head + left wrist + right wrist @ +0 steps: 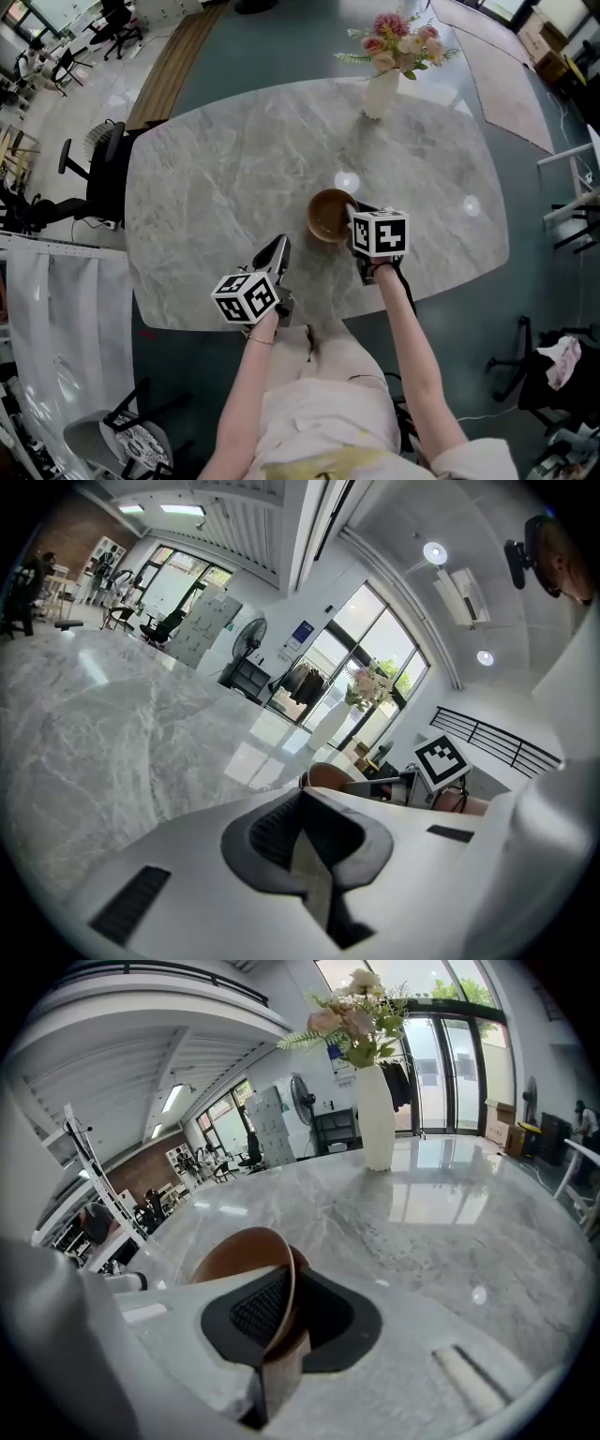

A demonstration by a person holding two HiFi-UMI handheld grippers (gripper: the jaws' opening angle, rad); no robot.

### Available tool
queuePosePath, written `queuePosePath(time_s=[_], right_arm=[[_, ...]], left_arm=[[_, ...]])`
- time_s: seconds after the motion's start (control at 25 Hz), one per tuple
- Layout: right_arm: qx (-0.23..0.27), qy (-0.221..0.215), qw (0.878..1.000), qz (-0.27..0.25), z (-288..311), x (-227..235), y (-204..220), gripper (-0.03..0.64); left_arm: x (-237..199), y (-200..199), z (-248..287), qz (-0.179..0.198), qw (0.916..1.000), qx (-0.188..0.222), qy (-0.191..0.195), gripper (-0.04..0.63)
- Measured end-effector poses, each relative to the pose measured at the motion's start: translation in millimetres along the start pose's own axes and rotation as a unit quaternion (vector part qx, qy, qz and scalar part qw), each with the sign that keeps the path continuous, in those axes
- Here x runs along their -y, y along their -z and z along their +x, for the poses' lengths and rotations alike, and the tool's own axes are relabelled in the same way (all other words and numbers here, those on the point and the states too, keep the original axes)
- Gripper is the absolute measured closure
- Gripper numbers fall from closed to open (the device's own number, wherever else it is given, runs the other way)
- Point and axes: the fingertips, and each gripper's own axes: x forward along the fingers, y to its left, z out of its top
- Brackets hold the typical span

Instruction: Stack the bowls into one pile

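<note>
A brown bowl [328,216] stands on the marble table [216,178], right of the middle and towards the near edge. My right gripper [355,215] reaches it from the near right and is shut on its rim. In the right gripper view the thin rim of the bowl [242,1258] runs between the dark pads [258,1309], one inside and one outside the wall. My left gripper [278,247] hovers to the near left of the bowl, apart from it, jaws together and holding nothing. From the left gripper view the bowl [330,775] shows just beyond my left gripper [302,799].
A white vase [380,92] with pink flowers stands at the far side of the table, also in the right gripper view as the vase [377,1119]. Office chairs [98,178] stand off the table's left edge. My legs are at the near edge.
</note>
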Motion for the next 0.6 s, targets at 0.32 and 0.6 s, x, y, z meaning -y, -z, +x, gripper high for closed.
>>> queuePosePath(time_s=[0.32,0.6], right_arm=[[0.009,0.004,0.999,-0.036,-3.5,-7.6,-1.0,0.554],[0.023,0.015,0.999,-0.046,-7.5,-7.4,-1.7,0.486]], left_arm=[[0.1,1.3,3.2,-0.002,0.9999,-0.008,0.008,0.595],[1.0,1.7,5.7,-0.001,0.9998,-0.012,0.014,0.595]])
